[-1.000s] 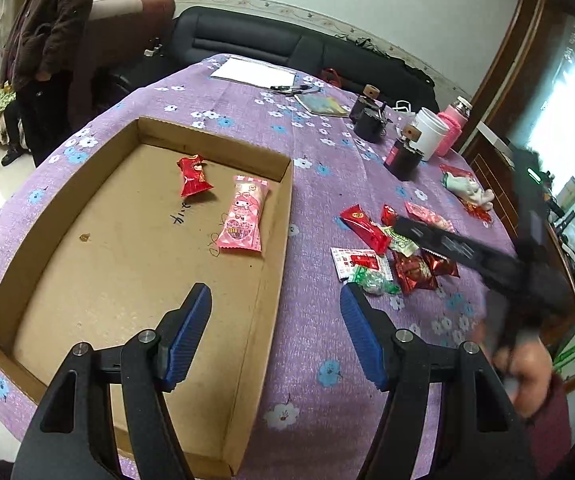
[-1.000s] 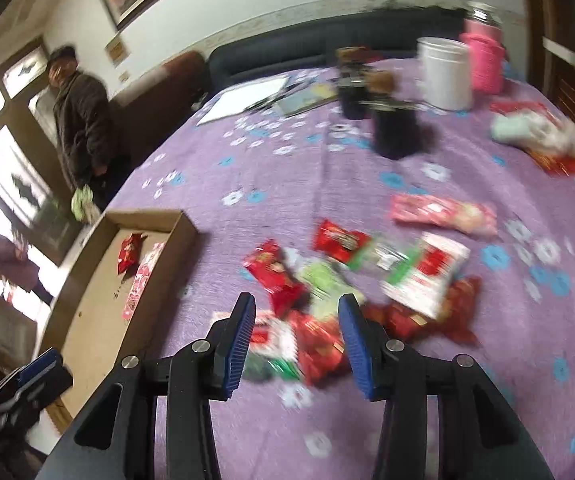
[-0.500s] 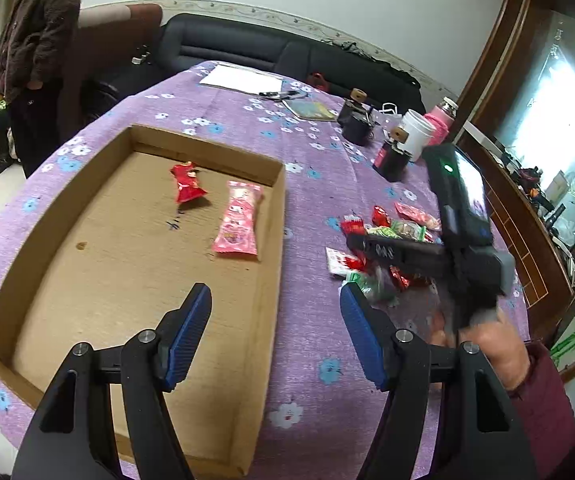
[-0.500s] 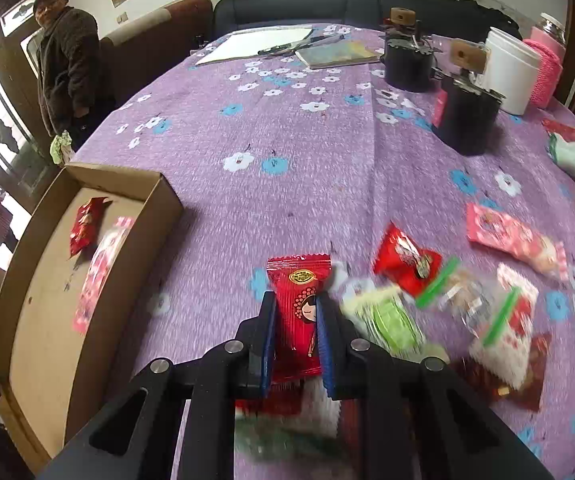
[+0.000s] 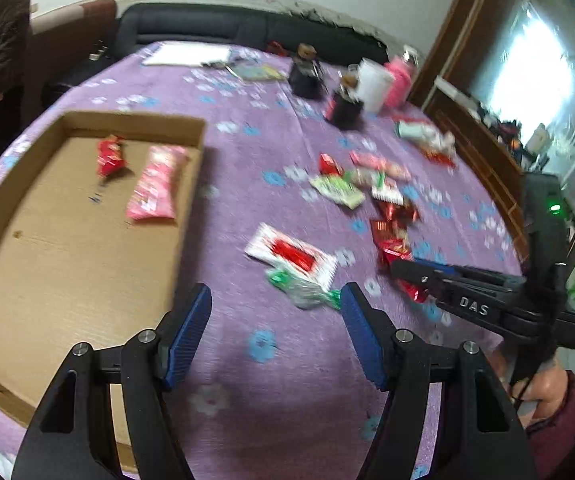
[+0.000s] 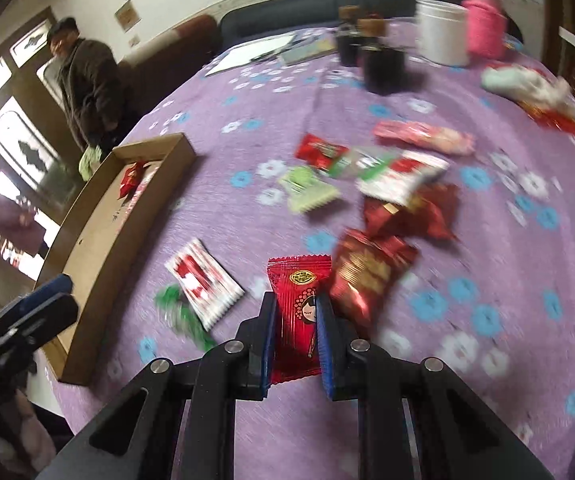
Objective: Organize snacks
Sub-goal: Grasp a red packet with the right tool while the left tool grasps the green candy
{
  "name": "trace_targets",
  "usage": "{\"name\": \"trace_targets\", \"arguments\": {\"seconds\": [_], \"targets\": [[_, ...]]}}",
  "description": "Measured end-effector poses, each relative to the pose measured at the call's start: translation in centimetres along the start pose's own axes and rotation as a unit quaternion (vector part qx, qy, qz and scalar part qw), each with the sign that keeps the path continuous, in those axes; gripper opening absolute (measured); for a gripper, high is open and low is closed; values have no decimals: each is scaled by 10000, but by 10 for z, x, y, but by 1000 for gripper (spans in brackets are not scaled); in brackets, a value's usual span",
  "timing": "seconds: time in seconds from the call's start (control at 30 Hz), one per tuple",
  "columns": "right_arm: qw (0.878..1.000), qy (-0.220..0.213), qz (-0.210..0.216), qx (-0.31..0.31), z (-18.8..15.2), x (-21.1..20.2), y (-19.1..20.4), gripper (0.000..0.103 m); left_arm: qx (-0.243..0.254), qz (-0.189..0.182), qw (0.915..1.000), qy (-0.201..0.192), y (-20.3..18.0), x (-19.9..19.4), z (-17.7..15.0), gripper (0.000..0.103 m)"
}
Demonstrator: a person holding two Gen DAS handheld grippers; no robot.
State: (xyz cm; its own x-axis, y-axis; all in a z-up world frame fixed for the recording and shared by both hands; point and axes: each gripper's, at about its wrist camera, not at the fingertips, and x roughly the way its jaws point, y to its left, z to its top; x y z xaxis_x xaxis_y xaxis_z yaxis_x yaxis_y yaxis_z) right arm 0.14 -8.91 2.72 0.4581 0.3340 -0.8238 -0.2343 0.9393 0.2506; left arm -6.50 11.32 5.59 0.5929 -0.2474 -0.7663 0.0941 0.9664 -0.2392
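Since half a second ago the right claw [image 6: 296, 334] has lifted its catch clear of the pile; since a second ago its jaws have gone from spread to pinching. Left claw [image 5: 276, 332] unchanged: jaws spread, nothing between them, hovering over the purple worktop [image 5: 287, 380] just beside the cardboard tray [image 5: 185, 216].

Right claw pinches the red candy packet [image 6: 298, 312] across its lower half, upper half standing out past the fingertips. In the left view the packet is barely visible at the claw's tip.

Handling, as a judgement: light, thin foil-film wrapper, soft and crinkly, likely slippery. A pinch across the flat middle should hold better than the crimped end seals; a gentle squeeze seems enough, as the contents may crush.

Count:
- Tray: two items, a small red packet [image 5: 109, 156] and a long pink packet [image 5: 155, 188].
- Loose pile [image 6: 387, 184] on the worktop: roughly nine or ten packets; blur prevents an exact count. The white-and-red sachet [image 5: 291, 256] and green-wrapped sweet [image 5: 303, 288] lie nearest the left claw.
- Held: one.
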Motion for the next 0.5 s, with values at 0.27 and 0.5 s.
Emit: {"name": "trace_targets", "arguments": {"seconds": [0.27,0.5], "targets": [[9993,-102,-247,-261,-26,-13,2,19,178,591,9978,261,-17,44,0,66],[9995,-196,-116,-201,-33,-14,-4,23,605,395,9971,248,-31,52,-5,21]]}}
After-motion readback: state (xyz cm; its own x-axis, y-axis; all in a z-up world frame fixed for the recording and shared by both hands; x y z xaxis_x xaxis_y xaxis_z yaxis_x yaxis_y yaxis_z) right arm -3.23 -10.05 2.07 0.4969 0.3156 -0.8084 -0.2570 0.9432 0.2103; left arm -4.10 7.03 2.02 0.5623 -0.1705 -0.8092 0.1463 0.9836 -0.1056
